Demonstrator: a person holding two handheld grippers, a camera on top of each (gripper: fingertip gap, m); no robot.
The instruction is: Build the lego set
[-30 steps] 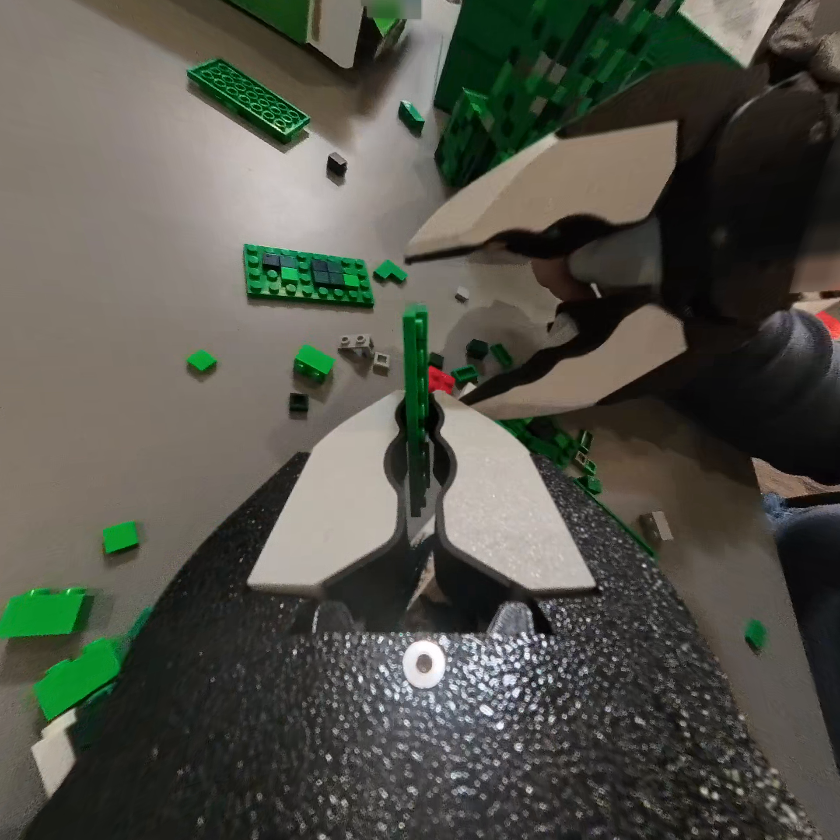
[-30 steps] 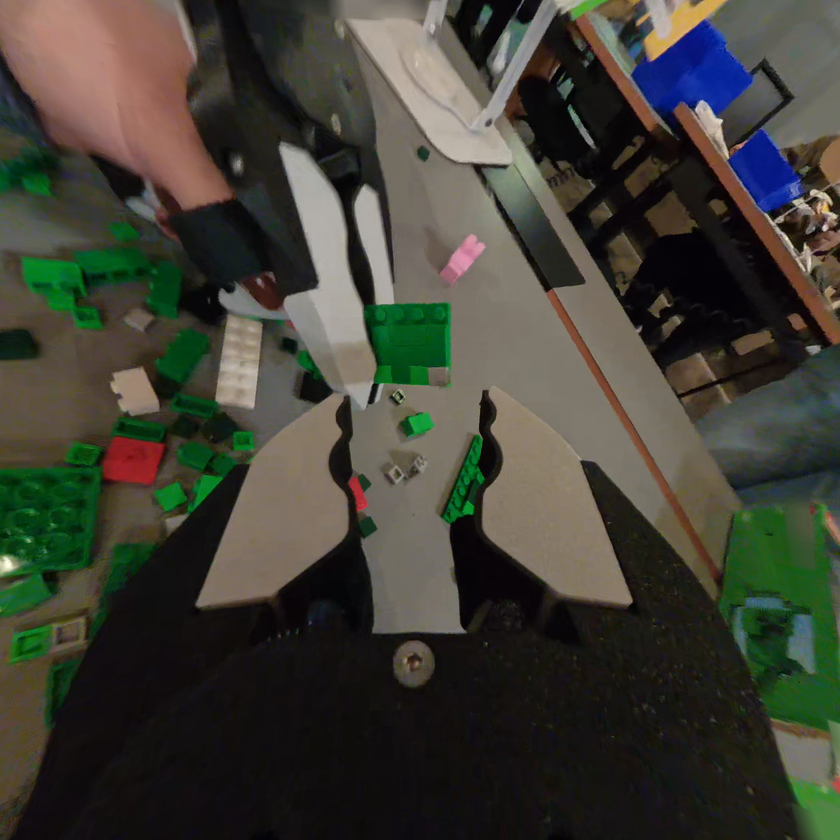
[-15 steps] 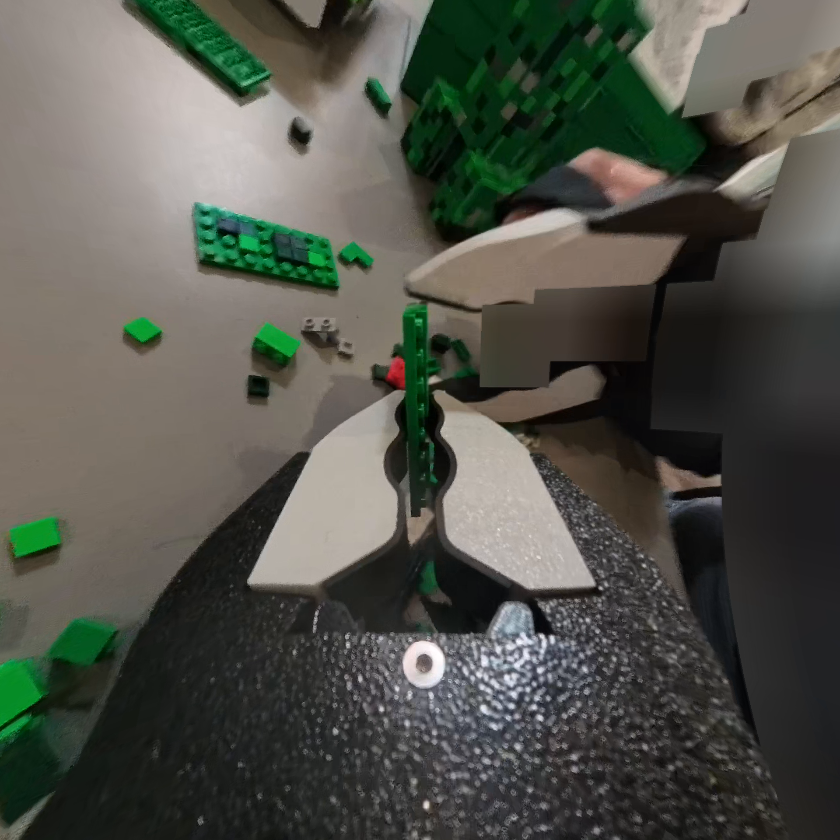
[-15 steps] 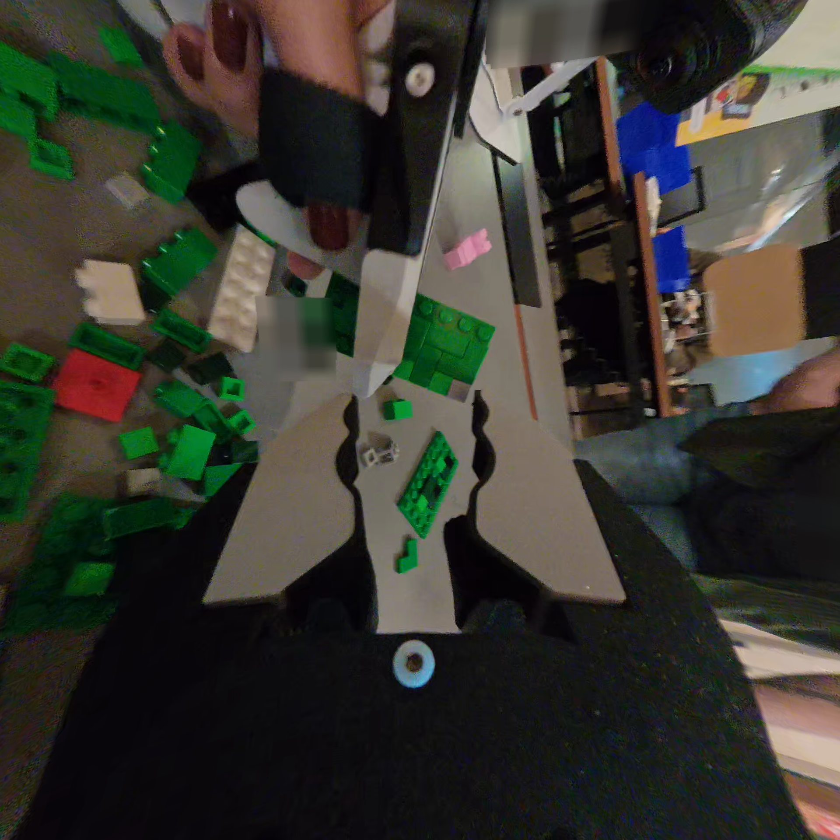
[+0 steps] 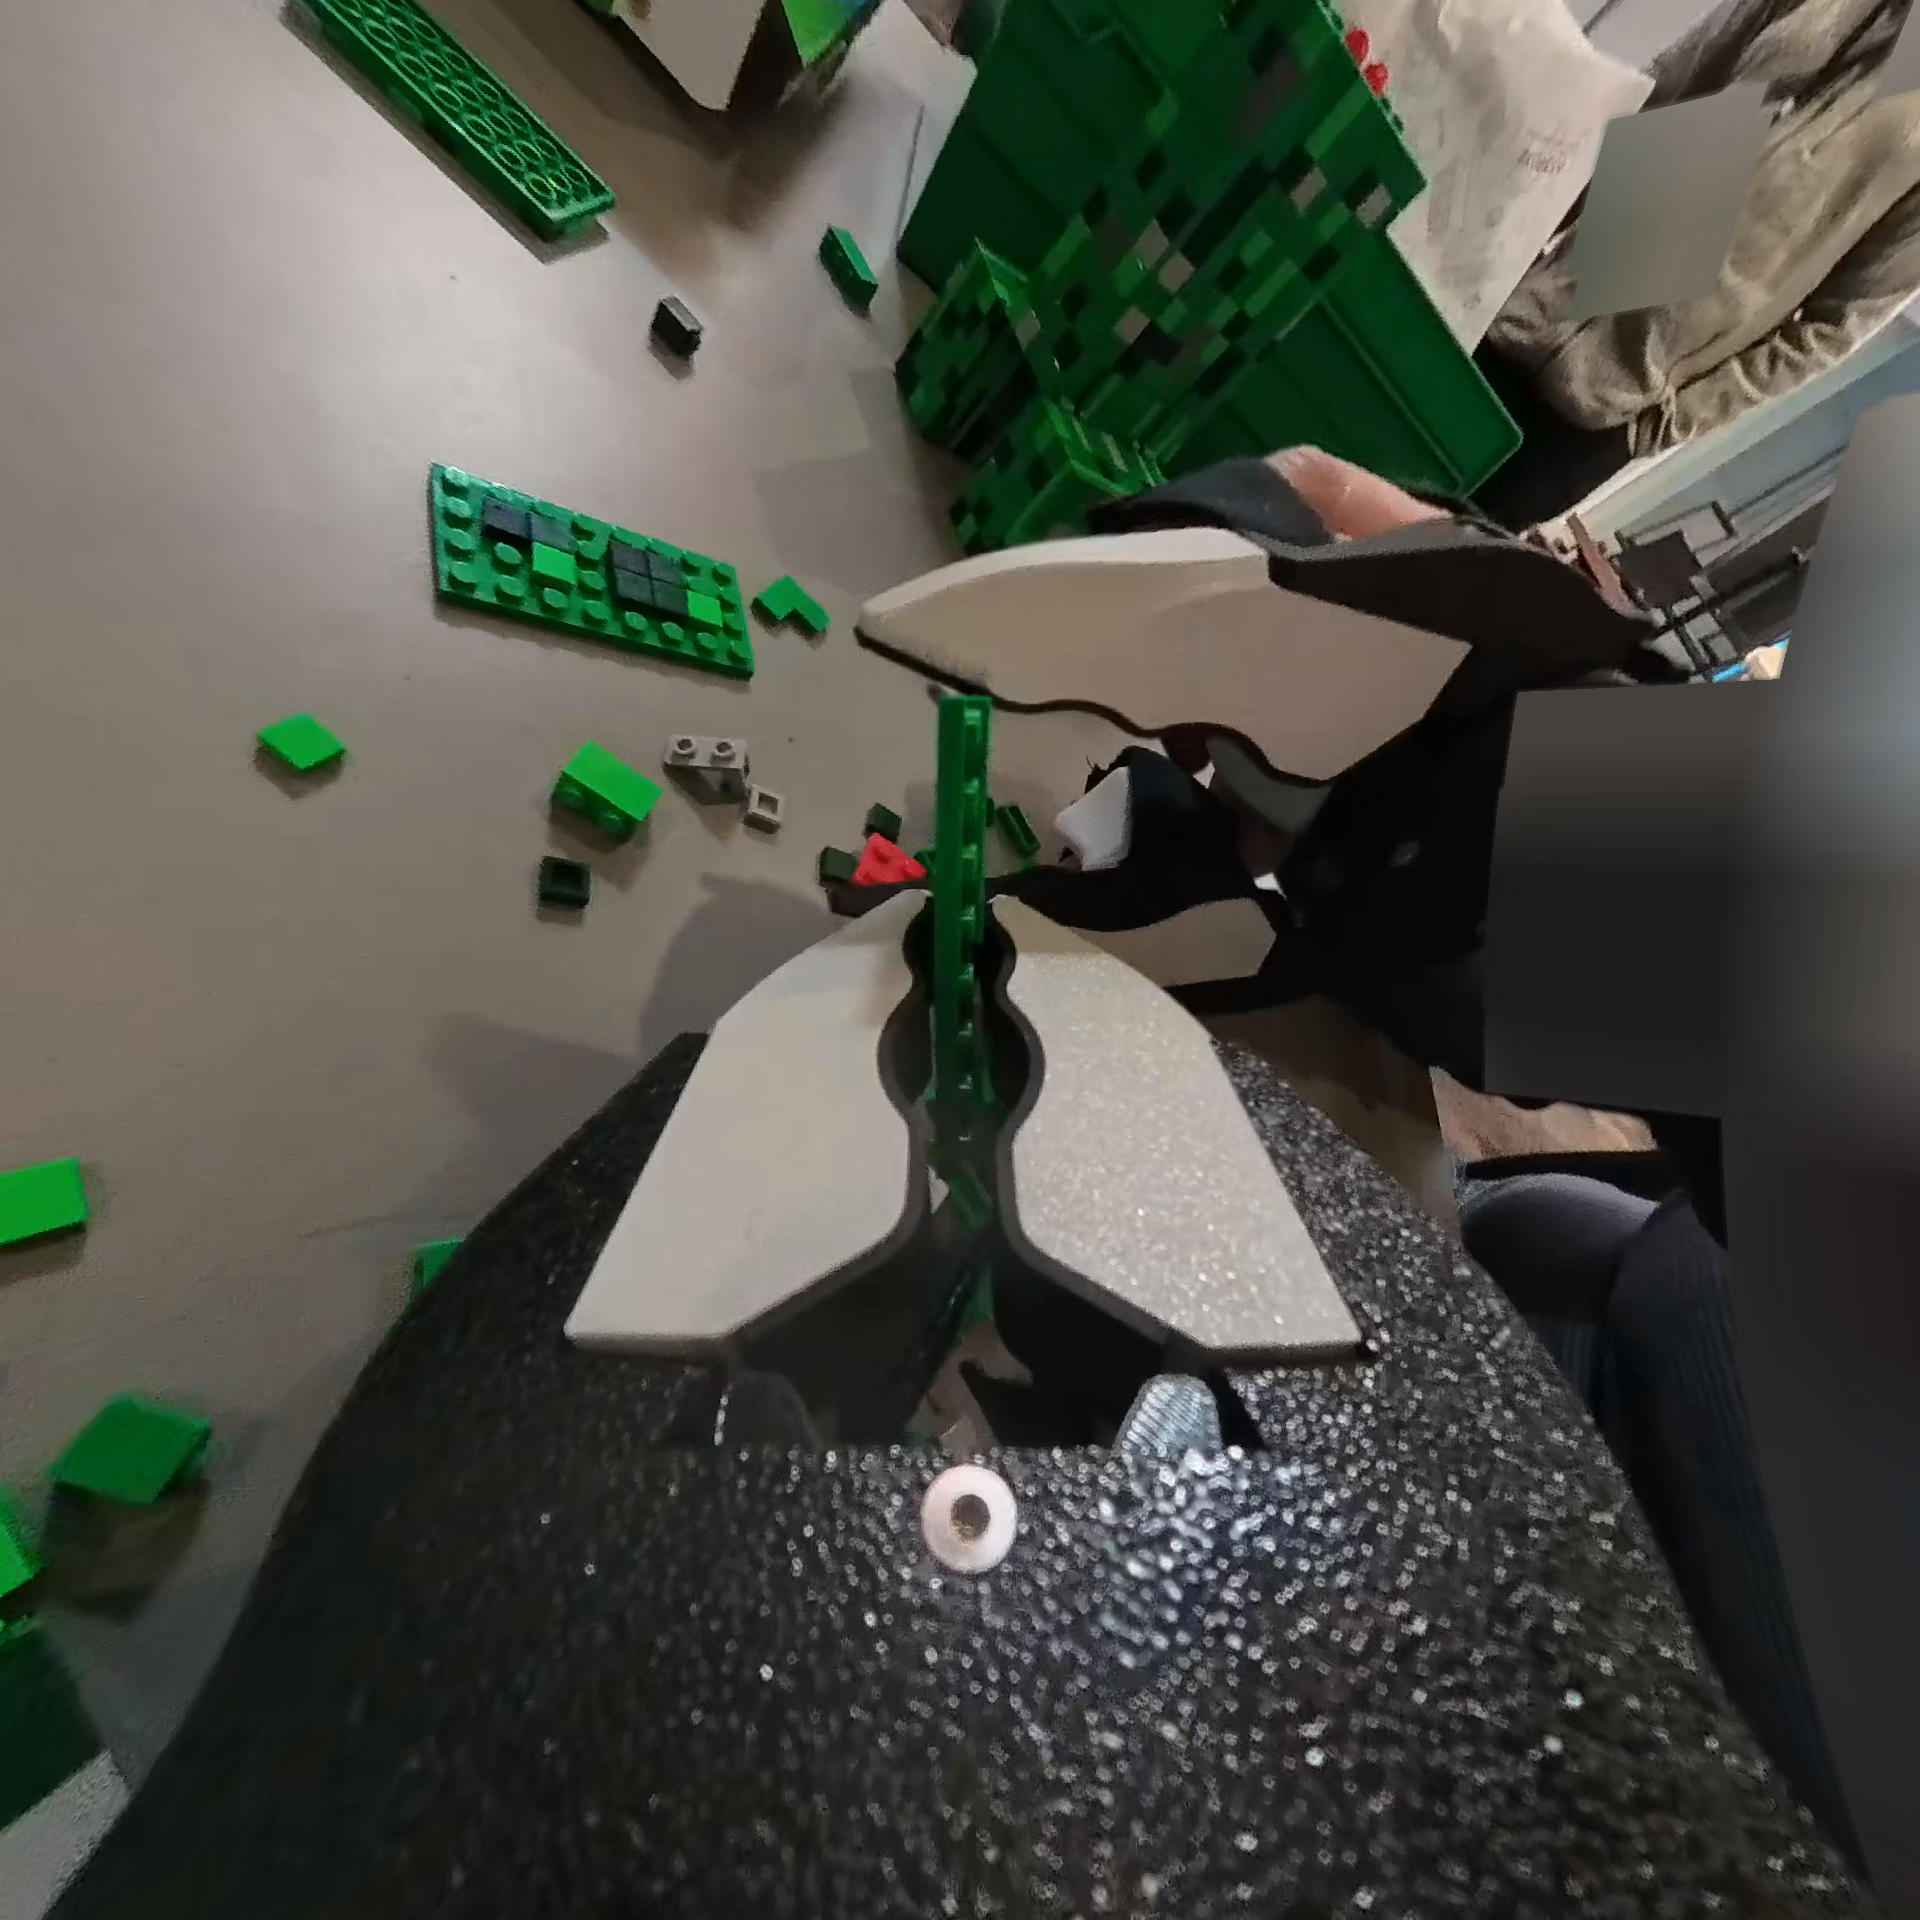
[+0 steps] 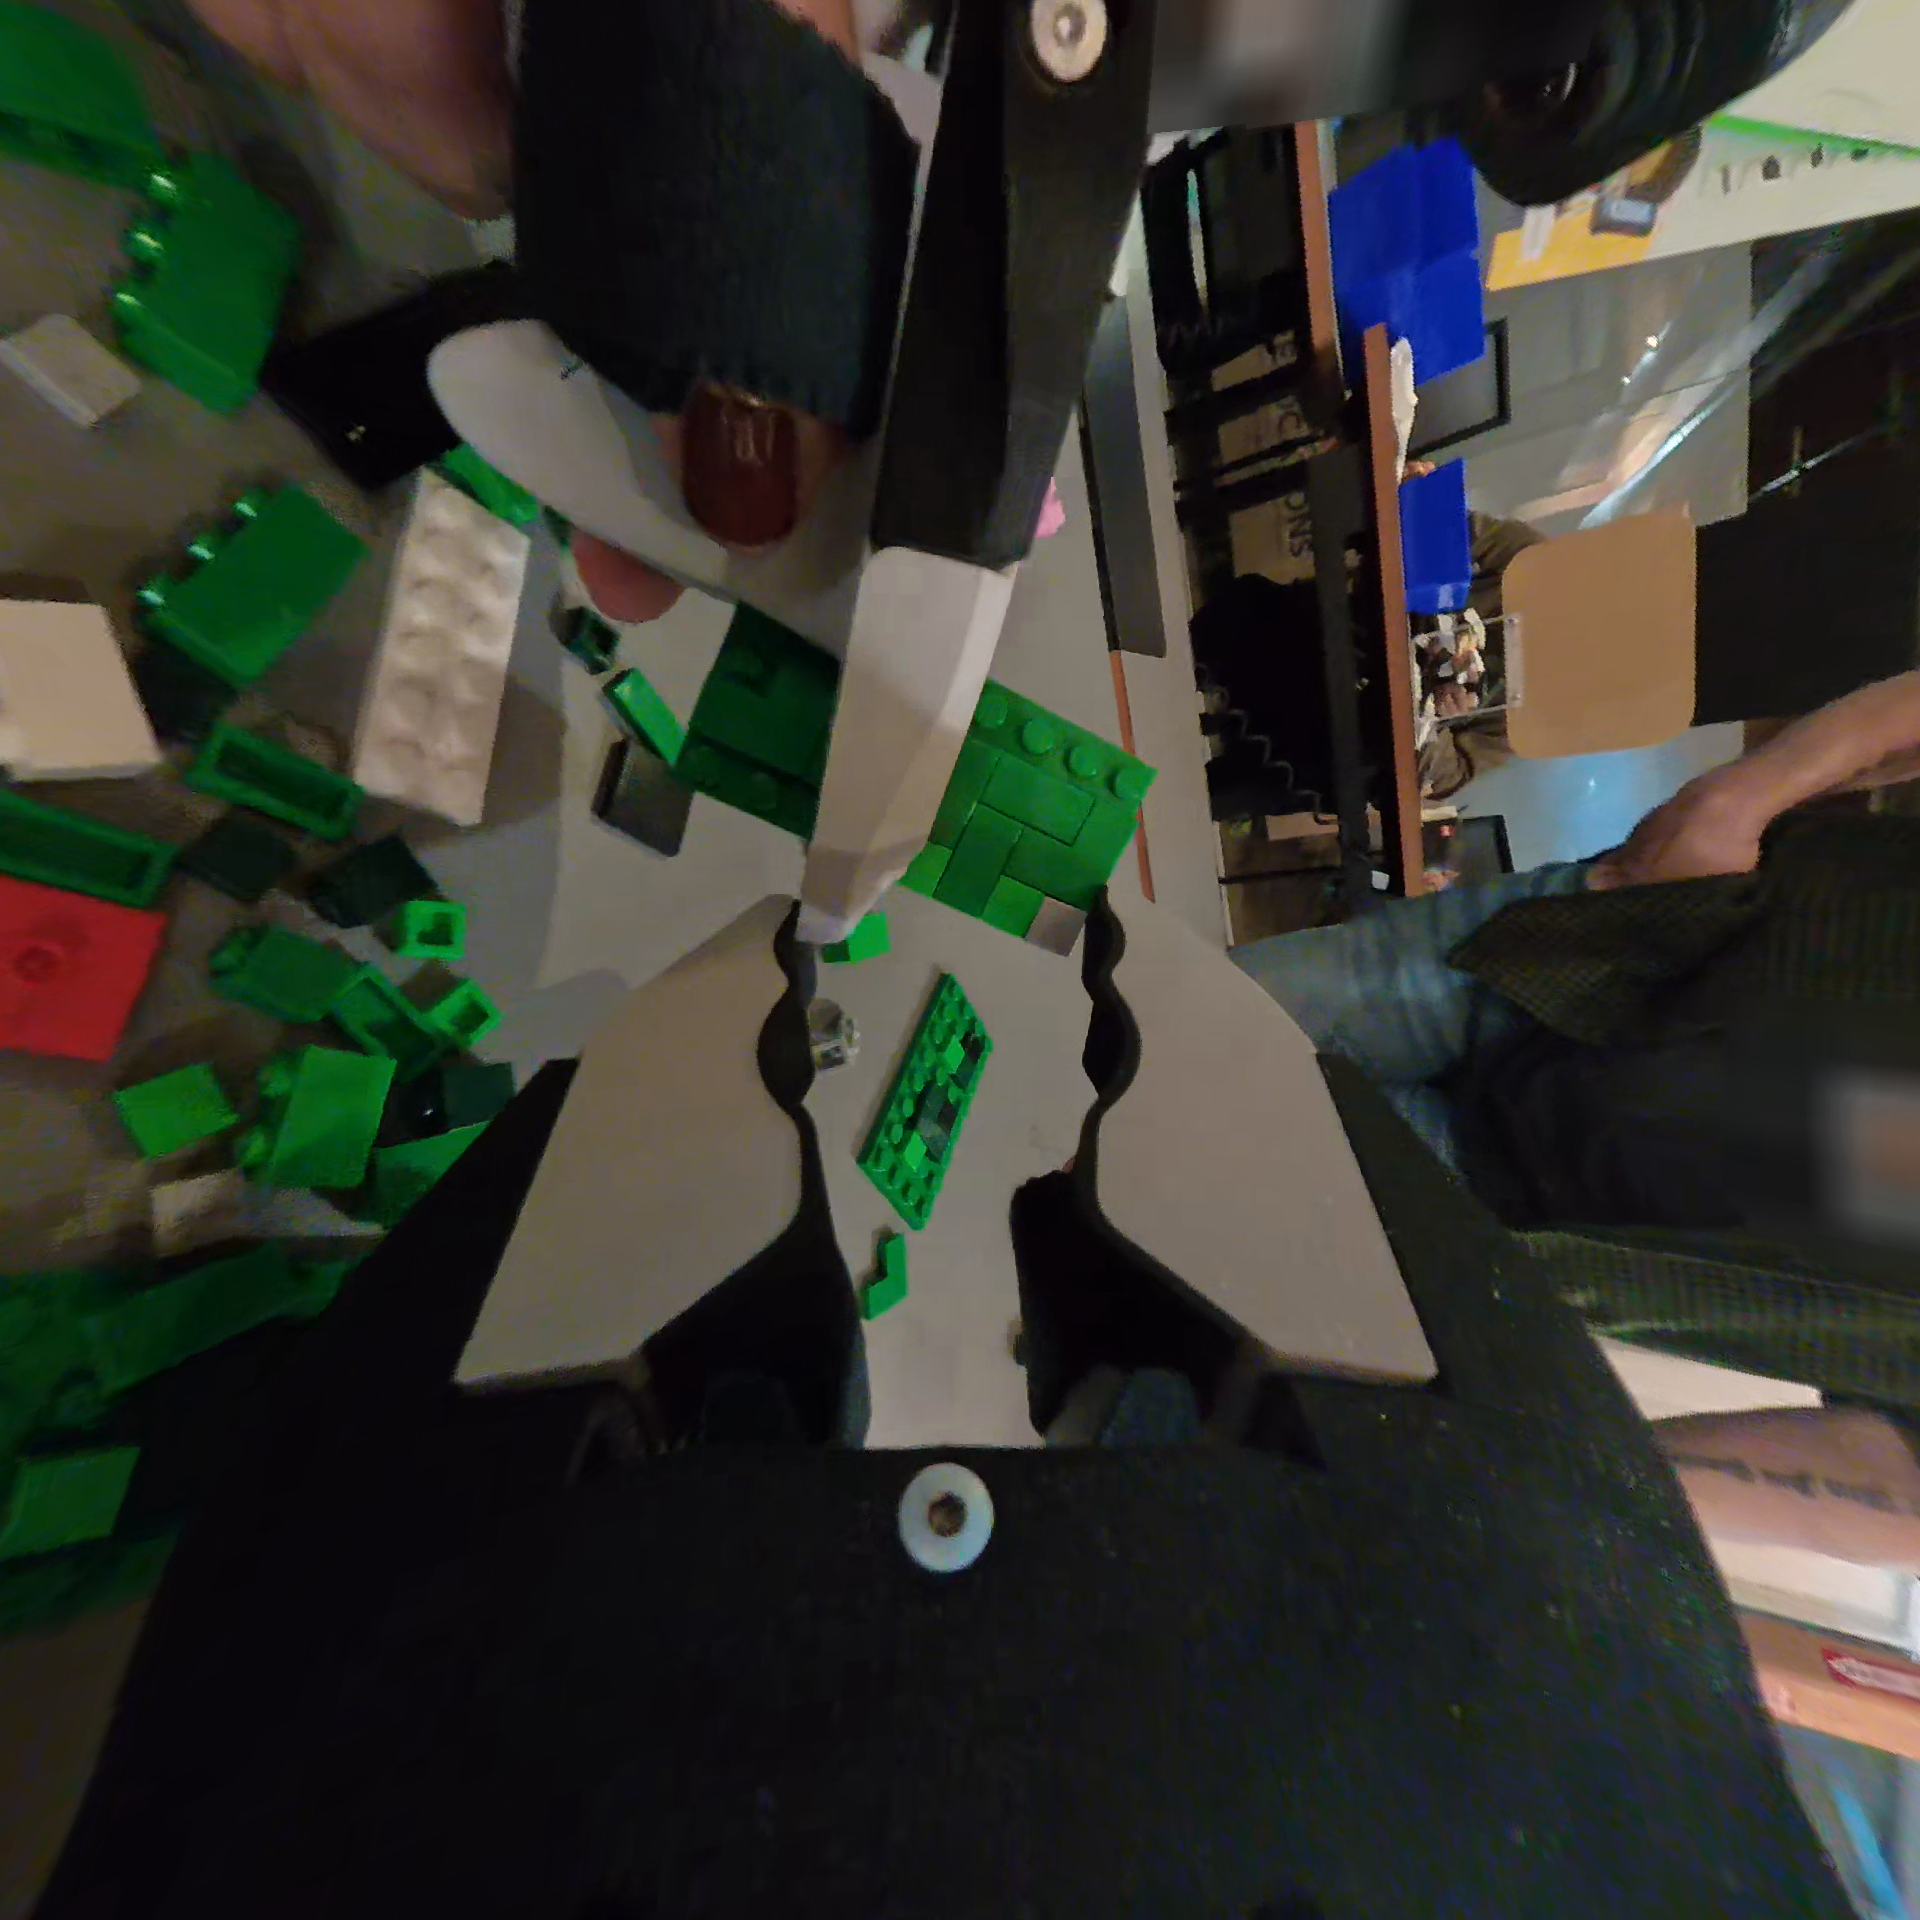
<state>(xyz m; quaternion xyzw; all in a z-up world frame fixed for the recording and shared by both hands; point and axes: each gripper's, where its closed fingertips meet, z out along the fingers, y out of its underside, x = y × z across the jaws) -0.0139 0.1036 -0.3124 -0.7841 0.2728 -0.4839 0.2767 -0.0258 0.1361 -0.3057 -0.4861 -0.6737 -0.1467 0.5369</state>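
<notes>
- The left gripper [image 5: 961,914] is clamped on a green lego plate [image 5: 961,831], held on edge so it stands up between the two grey fingers, above the grey bench [image 5: 260,987].
- In the right wrist view the same plate [image 6: 1039,821] shows its face: a square of green tiles with a row of studs along its far edge and one grey tile at a near corner.
- The right gripper [image 6: 940,925] has its fingers set wide apart with nothing between them; its left fingertip is just beside the tip of the left gripper.
- On the bench below the right gripper lies a long green studded plate [image 6: 928,1101] with dark tiles on it, and a small green L-shaped piece [image 6: 883,1273] just nearer than it.
- Left of that plate lies a small grey piece [image 6: 831,1034].
- Farther left in the right wrist view, loose green bricks are scattered, with a red square plate [image 6: 73,971] and a white studded brick [image 6: 442,649].
- At the far side in the left wrist view stands a large green built structure [image 5: 1174,239], and left of it a long green plate [image 5: 457,114].
</notes>
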